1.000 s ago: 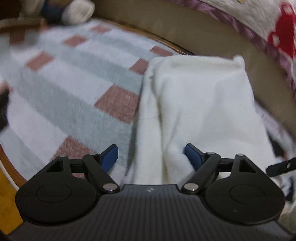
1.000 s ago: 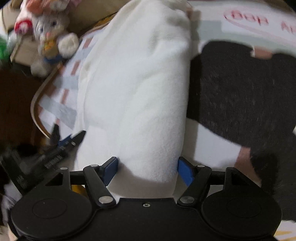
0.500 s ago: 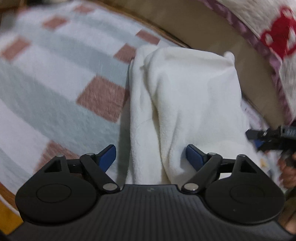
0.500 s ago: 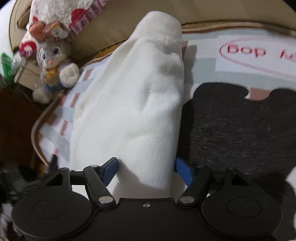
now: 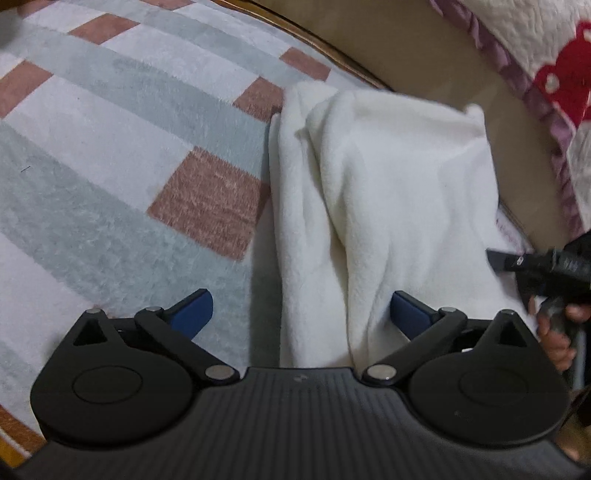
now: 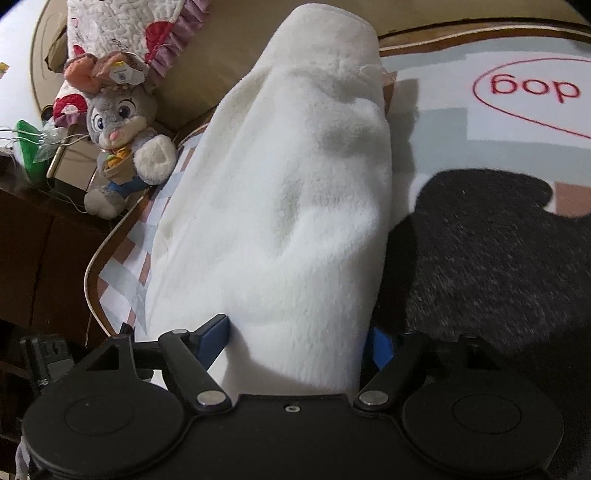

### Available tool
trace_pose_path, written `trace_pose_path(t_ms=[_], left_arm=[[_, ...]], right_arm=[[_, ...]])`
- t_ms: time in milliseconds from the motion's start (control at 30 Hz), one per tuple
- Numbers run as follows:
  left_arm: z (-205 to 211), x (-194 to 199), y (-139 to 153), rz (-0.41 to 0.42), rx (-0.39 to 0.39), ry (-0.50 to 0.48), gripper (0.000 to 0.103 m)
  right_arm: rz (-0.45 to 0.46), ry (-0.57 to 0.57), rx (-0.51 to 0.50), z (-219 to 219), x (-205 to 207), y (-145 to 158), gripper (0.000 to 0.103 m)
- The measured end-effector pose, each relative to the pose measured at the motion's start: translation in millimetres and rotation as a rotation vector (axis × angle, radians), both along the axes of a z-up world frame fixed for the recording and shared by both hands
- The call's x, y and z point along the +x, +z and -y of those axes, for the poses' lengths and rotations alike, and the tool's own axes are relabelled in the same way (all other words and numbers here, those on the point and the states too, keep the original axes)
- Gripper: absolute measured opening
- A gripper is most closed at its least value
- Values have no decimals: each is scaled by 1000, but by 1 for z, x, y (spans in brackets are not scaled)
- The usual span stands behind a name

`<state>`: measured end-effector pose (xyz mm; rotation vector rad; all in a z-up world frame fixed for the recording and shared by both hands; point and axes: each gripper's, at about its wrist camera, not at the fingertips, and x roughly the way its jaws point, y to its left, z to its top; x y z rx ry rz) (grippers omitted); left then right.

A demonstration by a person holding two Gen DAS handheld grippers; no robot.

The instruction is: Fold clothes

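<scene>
Two things crowd our view — a plush rabbit (image 6: 122, 147) by the quilt (image 6: 122, 33) and a black garment (image 6: 491, 258) on the checked rug (image 5: 122, 147). Our white fleece garment (image 5: 388, 192) lies folded lengthwise, thick and rumpled, on that rug. Our left claw (image 5: 301, 314) is opening, its left pad clear of the cloth; our right claw (image 6: 301, 339) is opening astride the fleece.

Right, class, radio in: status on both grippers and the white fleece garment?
Left gripper opening, garment edge between fingers. Right gripper opening, white fleece garment between fingers. Garment folded lengthwise on checked rug. Black fuzzy cloth alongside.
</scene>
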<state>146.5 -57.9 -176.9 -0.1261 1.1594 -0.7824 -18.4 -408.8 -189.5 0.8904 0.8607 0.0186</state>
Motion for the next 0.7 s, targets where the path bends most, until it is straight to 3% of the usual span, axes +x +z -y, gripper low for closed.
trace_pose_path(t_ms=[100,167,233,267,333,467,500,567,700], left_arm=[[4,-2,4,19,-32,-5,94],[10,-8,10,55,-56,-27,42],[16,-14,17,91,-80,-48,34],[19,-18,21,116,-79,-60,32],[27,-30,29,199,-2,-82,30],[26,-41,35,235,43,-48,29],[25,-40,35,225,47,-44,30],[23,-37,34,203,51,-36,43],[15,-30,36,155,25,-27,50]], right_arm=[[31,10,-16,2,3,-3,82],[57,13,-34,2,4,-4,80],[100,38,-108,-4,3,2,67],[121,56,-161,-9,3,8,61],[166,85,-262,-22,1,23,53],[266,110,-403,-42,-5,56,50],[242,107,-409,-42,-3,55,51],[164,94,-404,-38,5,47,56],[81,15,-278,-18,2,28,63]])
